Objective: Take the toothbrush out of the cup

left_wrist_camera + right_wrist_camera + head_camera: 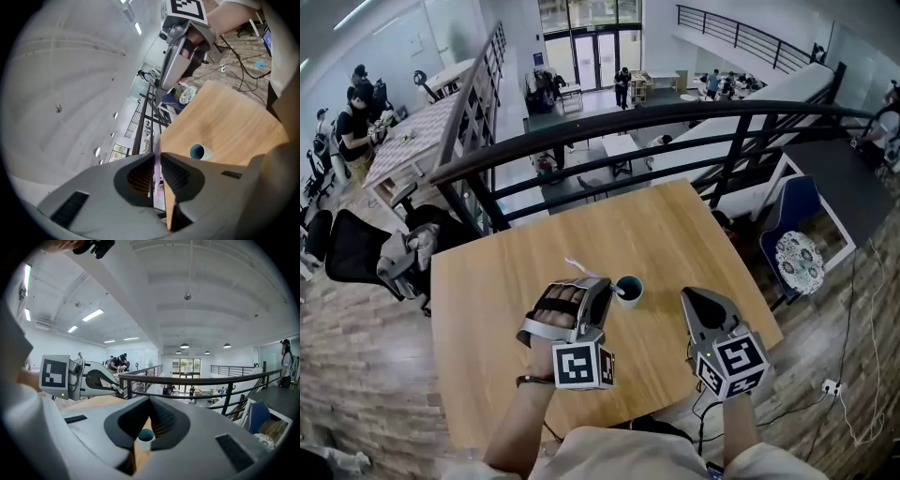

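Note:
A small white cup (629, 289) with a teal inside stands on the wooden table (502, 281), a little right of its middle. My left gripper (607, 285) is just left of the cup, turned on its side and shut on a thin pale purple toothbrush (581, 268). In the left gripper view the toothbrush (157, 159) is pinched between the pads, and the cup (198, 151) beyond it looks empty. My right gripper (692, 298) hovers to the right of the cup, clear of it, jaws shut with nothing between them. In the right gripper view the cup (145, 437) shows low beyond the jaws.
The table stands against a dark metal railing (609, 127) above a lower floor. A blue chair (792, 234) with a patterned cushion stands past the table's right corner. Cables (853, 412) lie on the floor at the right.

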Demonstrator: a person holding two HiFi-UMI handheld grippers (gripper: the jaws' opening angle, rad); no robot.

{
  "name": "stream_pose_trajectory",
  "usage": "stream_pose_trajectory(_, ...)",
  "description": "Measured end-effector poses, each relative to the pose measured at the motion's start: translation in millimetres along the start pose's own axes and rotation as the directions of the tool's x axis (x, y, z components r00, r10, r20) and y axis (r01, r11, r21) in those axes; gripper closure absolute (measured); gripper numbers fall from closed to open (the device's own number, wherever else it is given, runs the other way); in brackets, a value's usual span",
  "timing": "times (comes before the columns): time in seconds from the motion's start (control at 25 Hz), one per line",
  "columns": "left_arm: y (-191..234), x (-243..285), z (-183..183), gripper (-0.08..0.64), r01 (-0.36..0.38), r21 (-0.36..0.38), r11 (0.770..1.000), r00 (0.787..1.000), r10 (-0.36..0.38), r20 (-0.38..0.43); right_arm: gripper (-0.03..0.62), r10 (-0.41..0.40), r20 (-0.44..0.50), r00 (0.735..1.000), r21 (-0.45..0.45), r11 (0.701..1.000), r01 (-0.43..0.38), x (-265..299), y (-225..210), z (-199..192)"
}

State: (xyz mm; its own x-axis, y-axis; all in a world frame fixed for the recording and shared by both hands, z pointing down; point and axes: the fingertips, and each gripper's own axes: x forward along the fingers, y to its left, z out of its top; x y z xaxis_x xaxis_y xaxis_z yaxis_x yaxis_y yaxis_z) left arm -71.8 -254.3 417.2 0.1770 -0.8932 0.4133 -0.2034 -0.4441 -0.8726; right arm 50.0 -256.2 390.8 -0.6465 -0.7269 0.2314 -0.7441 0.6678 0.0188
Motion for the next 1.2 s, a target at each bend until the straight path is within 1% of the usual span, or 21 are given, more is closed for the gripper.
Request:
stream_pose_trajectory(0.16, 2, -8, -8, 0.486, -0.013, -0.003, 1.0, 0.999, 0.013, -0.03, 0.595, 0.021, 0.002, 1.0, -0.007, 1.0, -0.021, 6, 4, 2)
stream_pose_trajectory(0.32, 6, -11, -10, 0.486, -0.02, -0.007, 1.0, 0.999, 0.02, -0.039, 0.594, 0.026, 0.001, 1.0, -0.027, 0.999, -0.026, 9, 5, 7)
stream_pose_trajectory(0.72, 3, -7, -13, 0.486, -0.03, -0.01, 1.0, 0.999, 0.03, -0.04, 0.594, 0.01, 0.026, 1.0, -0.062, 0.998, -0.008, 13, 5, 8)
stream_pose_trajectory(1.2, 6, -3, -10, 0.486, -0.033, -0.015, 0.999, 0.999, 0.033, -0.028, 0.594, 0.013, 0.005, 1.0, -0.063, 0.998, -0.013, 23, 2, 2)
